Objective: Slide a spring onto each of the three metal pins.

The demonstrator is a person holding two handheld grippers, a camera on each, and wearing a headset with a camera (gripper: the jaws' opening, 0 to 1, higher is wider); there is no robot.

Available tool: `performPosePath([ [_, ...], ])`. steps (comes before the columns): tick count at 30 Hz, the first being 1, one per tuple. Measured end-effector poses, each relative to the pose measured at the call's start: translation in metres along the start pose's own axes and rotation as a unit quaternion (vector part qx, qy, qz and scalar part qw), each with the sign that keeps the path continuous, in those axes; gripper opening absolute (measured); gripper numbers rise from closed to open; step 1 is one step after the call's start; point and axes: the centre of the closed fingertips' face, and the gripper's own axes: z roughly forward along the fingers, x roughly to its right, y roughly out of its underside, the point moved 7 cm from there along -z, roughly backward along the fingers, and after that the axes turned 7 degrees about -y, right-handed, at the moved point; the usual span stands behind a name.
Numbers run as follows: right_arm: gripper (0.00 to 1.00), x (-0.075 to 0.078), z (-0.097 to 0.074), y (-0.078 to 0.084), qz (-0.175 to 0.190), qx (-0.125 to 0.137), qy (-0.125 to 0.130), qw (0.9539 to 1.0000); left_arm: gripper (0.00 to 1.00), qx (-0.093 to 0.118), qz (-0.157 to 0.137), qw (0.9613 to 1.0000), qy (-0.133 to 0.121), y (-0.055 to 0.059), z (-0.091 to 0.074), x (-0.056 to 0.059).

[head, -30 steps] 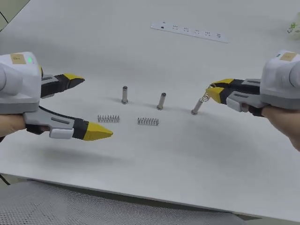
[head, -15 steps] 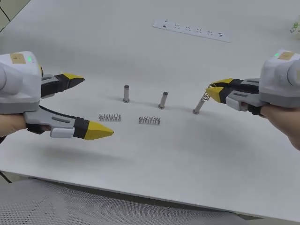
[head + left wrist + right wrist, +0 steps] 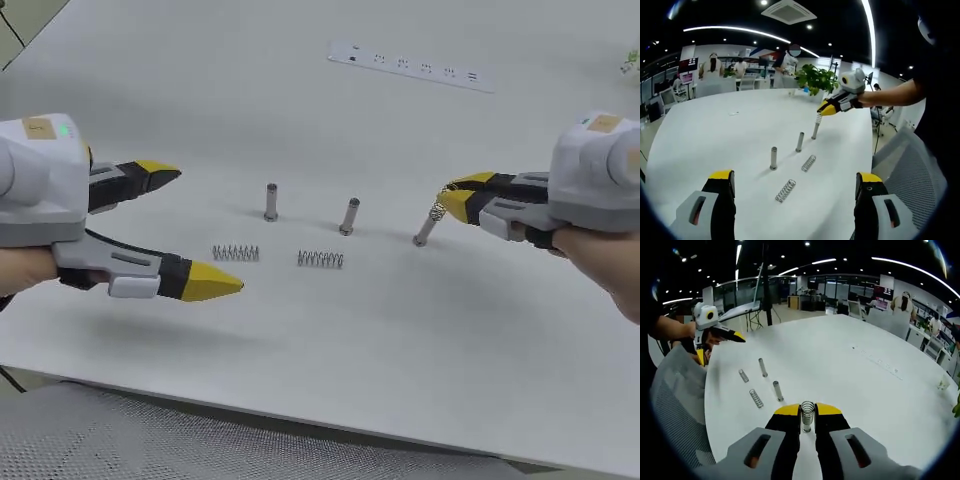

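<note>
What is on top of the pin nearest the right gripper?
A spring, gripped by the right gripper, sits at the upper end of this pin. The pin's tip is hidden by spring and jaws; how far it is on cannot be told.

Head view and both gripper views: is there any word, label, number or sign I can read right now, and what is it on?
Nothing can be read as text.
On the power strip: dark marks, too small to read.
On the left tool: a tan sticker, blurred.
On the right tool: a second tan sticker, blurred.
In the left gripper view: a wall screen, blurred.
</note>
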Motion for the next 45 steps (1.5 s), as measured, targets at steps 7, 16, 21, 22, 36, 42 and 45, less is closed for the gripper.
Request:
performPosePath([
  [7, 0.08, 0.001, 0.005, 0.007, 0.001, -0.012, -0.003, 0.9999, 0.97, 0.001, -0.001, 1.0000, -0.003, -0.003, 0.000, -0.002],
  [16, 0.08, 0.001, 0.017, 0.020, 0.011, -0.030, -0.010, 0.9994, 0.97, -0.002, -0.004, 1.0000, -0.004, -0.001, 0.000, -0.001],
  [21, 0.08, 0.001, 0.020, 0.029, 0.019, -0.040, -0.009, 0.9990, 0.97, -0.001, -0.004, 1.0000, -0.006, -0.001, -0.001, -0.003],
  [22, 0.08, 0.001, 0.021, 0.030, 0.022, -0.041, -0.010, 0.9989, 0.97, -0.001, -0.004, 1.0000, -0.006, -0.001, -0.001, -0.003],
  [36, 0.08, 0.004, 0.025, 0.037, 0.028, -0.052, -0.012, 0.9982, 0.96, 0.000, -0.005, 1.0000, -0.003, -0.001, 0.003, -0.001],
  [42, 0.09, 0.002, 0.027, 0.038, 0.030, -0.054, -0.018, 0.9980, 0.95, 0.000, -0.006, 1.0000, -0.004, 0.000, 0.002, -0.001],
  [45, 0.11, 0.001, 0.027, 0.040, 0.029, -0.057, -0.018, 0.9978, 0.96, -0.001, -0.006, 1.0000, -0.003, 0.000, 0.002, -0.001],
])
